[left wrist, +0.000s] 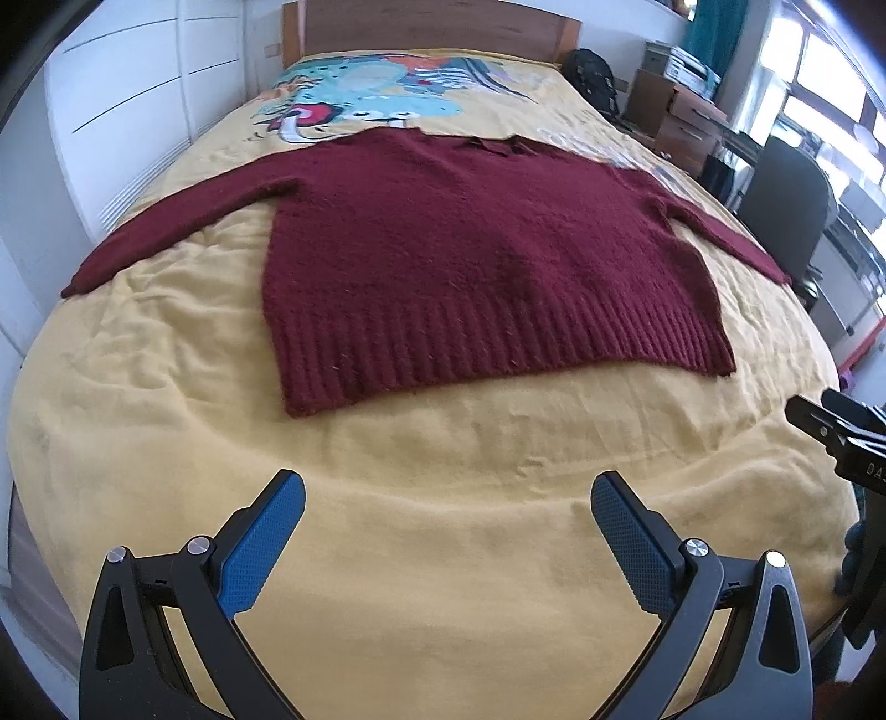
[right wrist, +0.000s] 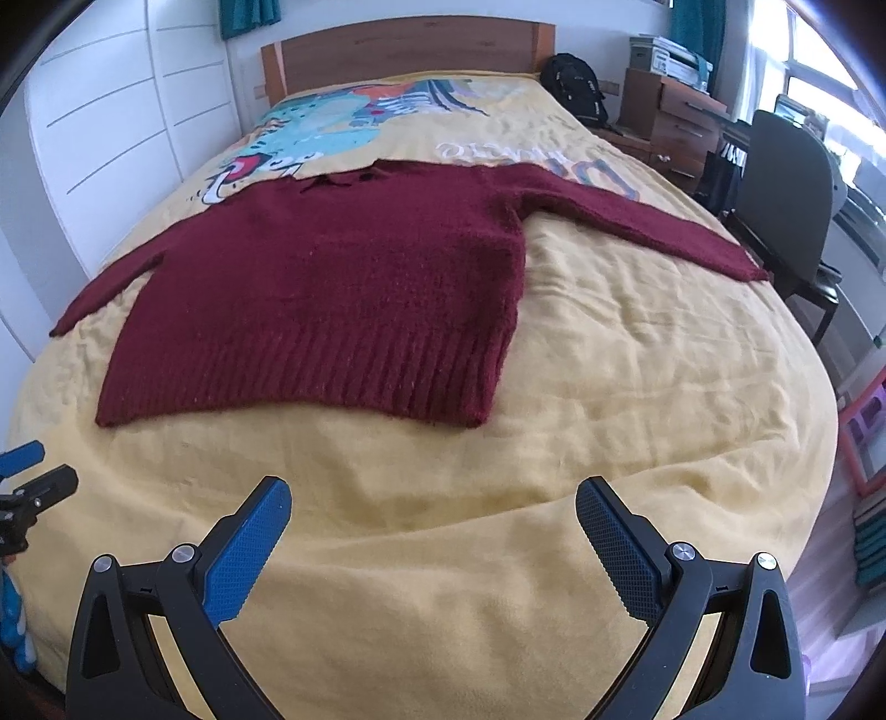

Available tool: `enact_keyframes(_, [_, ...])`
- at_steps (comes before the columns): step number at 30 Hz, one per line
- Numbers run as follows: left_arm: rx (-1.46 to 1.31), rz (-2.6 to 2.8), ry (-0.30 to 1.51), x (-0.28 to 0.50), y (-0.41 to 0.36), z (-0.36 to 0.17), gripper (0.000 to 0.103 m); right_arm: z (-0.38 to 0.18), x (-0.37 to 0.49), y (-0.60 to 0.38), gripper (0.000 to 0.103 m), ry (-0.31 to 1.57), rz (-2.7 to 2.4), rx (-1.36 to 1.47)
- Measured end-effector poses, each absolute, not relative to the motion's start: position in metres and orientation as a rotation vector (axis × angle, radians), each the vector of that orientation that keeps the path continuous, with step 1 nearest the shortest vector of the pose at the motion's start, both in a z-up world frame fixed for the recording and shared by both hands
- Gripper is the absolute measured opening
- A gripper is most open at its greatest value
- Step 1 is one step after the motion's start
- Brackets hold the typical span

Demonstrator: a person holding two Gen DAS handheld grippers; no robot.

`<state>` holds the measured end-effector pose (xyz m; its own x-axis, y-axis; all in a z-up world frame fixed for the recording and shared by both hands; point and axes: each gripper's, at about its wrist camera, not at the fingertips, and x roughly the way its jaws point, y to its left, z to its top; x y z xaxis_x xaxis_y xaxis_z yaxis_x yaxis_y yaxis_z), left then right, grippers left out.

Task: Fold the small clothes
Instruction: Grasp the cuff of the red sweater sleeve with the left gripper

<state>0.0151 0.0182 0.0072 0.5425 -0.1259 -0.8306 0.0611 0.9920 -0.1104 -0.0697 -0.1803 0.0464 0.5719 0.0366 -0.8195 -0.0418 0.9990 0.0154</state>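
1. Maroon sweater [left wrist: 487, 249] spread flat, front down or up not clear, on the yellow bedspread [left wrist: 443, 498], hem toward the cameras, collar toward the wooden headboard [right wrist: 404, 50].
2. Both sleeves stretched outward: left cuff [left wrist: 83, 279] close to the bed's left edge, right cuff [right wrist: 747, 266] close to the right edge beside the dark chair [right wrist: 786, 183].
3. Broad strip of bare bedspread between the hem and the near bed edge; more open cloth to the right of the body under the right sleeve.
4. Left gripper [left wrist: 448, 531] above that near strip, jaws spread wide, nothing between them, blue textured pads [left wrist: 260, 548] facing inward.
5. Right gripper [right wrist: 434, 537] likewise wide apart and empty, well short of the hem.
6. Sweater: fuzzy knit, deep ribbing along the hem, roughly square body. Bedspread: soft, wrinkled, with a cartoon print [left wrist: 360, 94] near the head end.
7. Left view only: tip of the right gripper at the far right edge of the picture.
8. Right view only: tip of the left gripper at the left edge, printed lettering [right wrist: 554, 160] behind the right shoulder, black backpack [right wrist: 573, 83] clearly seen by the wooden drawers [right wrist: 675, 116].
9. White panelled wardrobe [right wrist: 111, 111] along the left side of the bed.
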Motion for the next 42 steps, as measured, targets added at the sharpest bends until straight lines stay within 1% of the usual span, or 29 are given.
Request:
enact_keyframes(6, [-0.205,-0.086,1.01,0.033,0.059,0.019,0.102,0.057,-0.052,-0.175,0.103,0.949,0.035,-0.01])
enact_keyframes(18, [-0.295,0.102,0.995,0.09,0.166,0.029,0.102,0.056,-0.012,-0.166,0.103,0.97,-0.002,-0.01])
enact_keyframes(28, [-0.45,0.26,0.982,0.156,0.29,0.012,0.102,0.05,0.027,-0.162,0.103,0.982,-0.029,-0.008])
enact_keyframes(36, [-0.644,0.387,0.965,0.193,0.378,-0.015,0.101,0.039,0.041,-0.163,0.103,1.006,-0.042,-0.009])
enact_keyframes(41, [-0.822,0.431,0.93,0.2,0.426,-0.034,0.095,0.033,0.046,-0.165,0.103,1.015,-0.051,-0.014])
enact_keyframes(42, [-0.853,0.44,0.924,0.2,0.435,-0.038,0.092,0.032,0.047,-0.166,0.103,1.018,-0.053,-0.013])
